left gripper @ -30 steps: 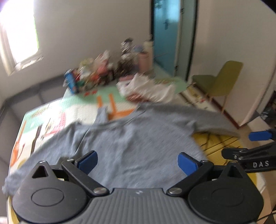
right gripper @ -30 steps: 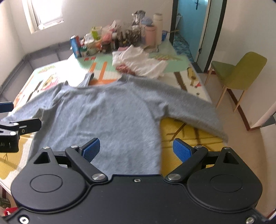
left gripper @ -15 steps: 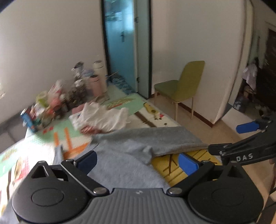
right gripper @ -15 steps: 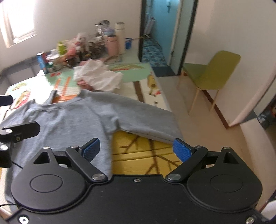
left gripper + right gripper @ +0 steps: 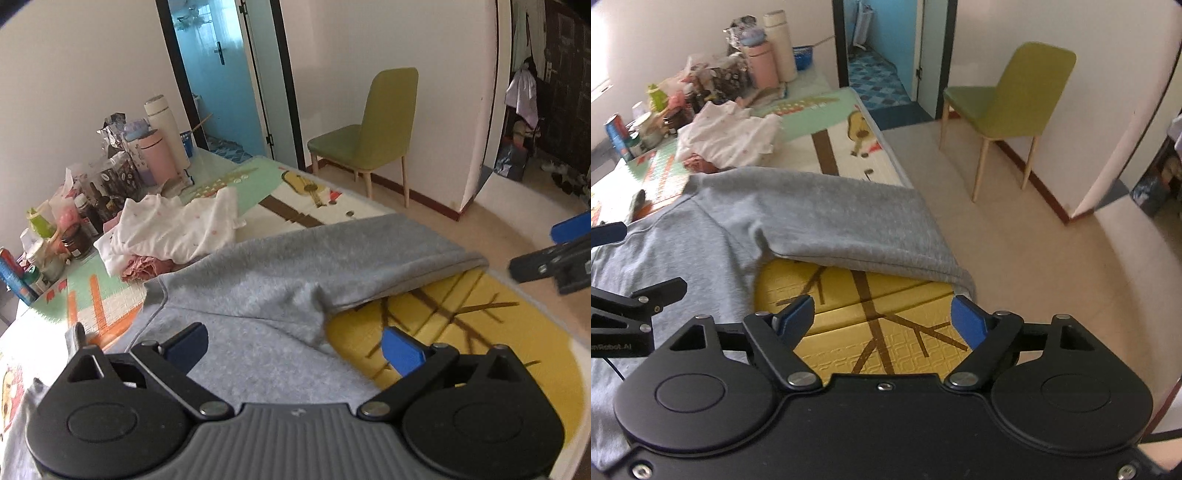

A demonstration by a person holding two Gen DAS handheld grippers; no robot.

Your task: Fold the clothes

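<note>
A grey sweatshirt lies spread flat on the patterned play mat, its right sleeve stretched toward the mat's edge. My left gripper hovers open over the sweatshirt's armpit, nothing between its blue pads. My right gripper hangs above the yellow mat just in front of the sleeve's cuff; its jaws are closing, with nothing between them. Each gripper shows at the edge of the other's view.
A crumpled white garment over a pink one lies beyond the sweatshirt. Bottles, flasks and jars crowd the far end. A green chair stands on the floor beside the mat, near a blue door.
Both grippers swung right along the sweatshirt and sank lower, from its body to the right sleeve. The right gripper's jaws have narrowed a little.
</note>
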